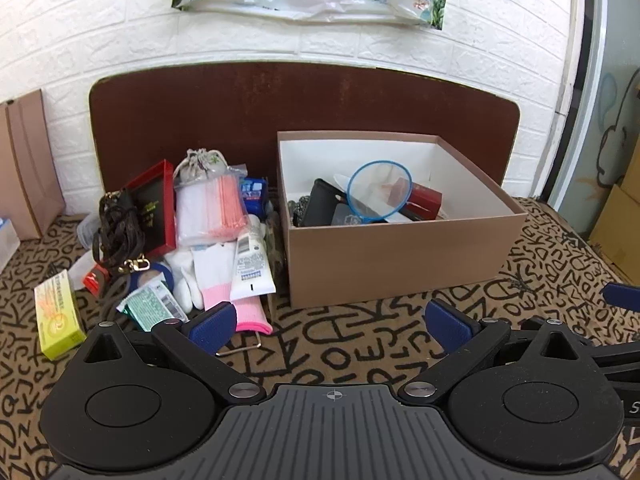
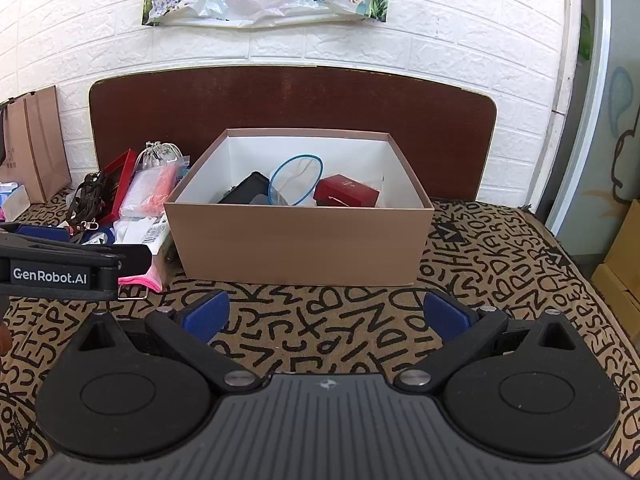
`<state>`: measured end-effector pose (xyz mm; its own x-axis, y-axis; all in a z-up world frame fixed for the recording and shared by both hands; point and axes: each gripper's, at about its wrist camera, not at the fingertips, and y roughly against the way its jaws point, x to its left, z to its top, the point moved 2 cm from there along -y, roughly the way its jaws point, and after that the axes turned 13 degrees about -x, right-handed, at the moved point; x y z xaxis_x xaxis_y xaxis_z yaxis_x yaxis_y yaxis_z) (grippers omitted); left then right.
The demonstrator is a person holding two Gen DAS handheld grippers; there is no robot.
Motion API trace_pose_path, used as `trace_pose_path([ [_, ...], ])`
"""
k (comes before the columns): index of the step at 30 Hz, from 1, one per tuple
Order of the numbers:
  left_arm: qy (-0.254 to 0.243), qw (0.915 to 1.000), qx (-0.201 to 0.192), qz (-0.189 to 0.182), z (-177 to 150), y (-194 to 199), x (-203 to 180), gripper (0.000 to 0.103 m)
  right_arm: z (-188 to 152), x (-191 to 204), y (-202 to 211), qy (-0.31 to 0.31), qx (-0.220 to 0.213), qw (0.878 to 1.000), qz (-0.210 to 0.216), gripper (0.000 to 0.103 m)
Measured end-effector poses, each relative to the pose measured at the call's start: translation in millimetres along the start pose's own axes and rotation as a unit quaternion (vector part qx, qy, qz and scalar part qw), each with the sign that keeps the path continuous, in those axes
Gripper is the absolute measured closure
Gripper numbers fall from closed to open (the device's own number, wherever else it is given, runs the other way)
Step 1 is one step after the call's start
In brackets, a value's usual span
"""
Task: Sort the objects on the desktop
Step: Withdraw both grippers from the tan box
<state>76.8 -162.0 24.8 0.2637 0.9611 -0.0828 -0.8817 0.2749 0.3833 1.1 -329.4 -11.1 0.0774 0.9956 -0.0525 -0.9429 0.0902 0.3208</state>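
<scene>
A white brick-pattern wall (image 1: pixel 100 40) rises behind the counter's letter-printed brown cloth (image 1: pixel 360 344). At the left, a yellow-green carton (image 1: pixel 58 314) lies with its long axis running away from me. Beside it, a white tube (image 1: pixel 251 262) points its crimped end toward me within the pile. The left gripper (image 1: pixel 328 326) hovers, jaws wide and empty. The tan cardboard box (image 2: pixel 296 240) holds a blue-rimmed mesh hoop (image 2: pixel 297 179). The right gripper (image 2: pixel 326 318) is likewise spread, empty.
</scene>
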Motion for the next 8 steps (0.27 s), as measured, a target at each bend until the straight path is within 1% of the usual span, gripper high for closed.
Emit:
trace_pose_path([
  [3, 0.004, 1.0000, 0.000, -0.004, -0.5, 1.7, 1.3, 0.000, -0.7, 0.7, -1.5, 0.001, 0.003, 1.000, -0.002, 0.000],
  [6, 0.006, 1.0000, -0.004, 0.000, -0.3, 3.3, 3.5, 0.000, 1.0, 0.4, -3.5, -0.007, -0.001, 1.000, -0.004, 0.000],
  [8, 0.006, 0.9999, -0.006, -0.007, 0.2, 3.9, 5.8, 0.000, 1.0, 1.4, -6.2, -0.009, -0.001, 1.000, -0.002, 0.000],
])
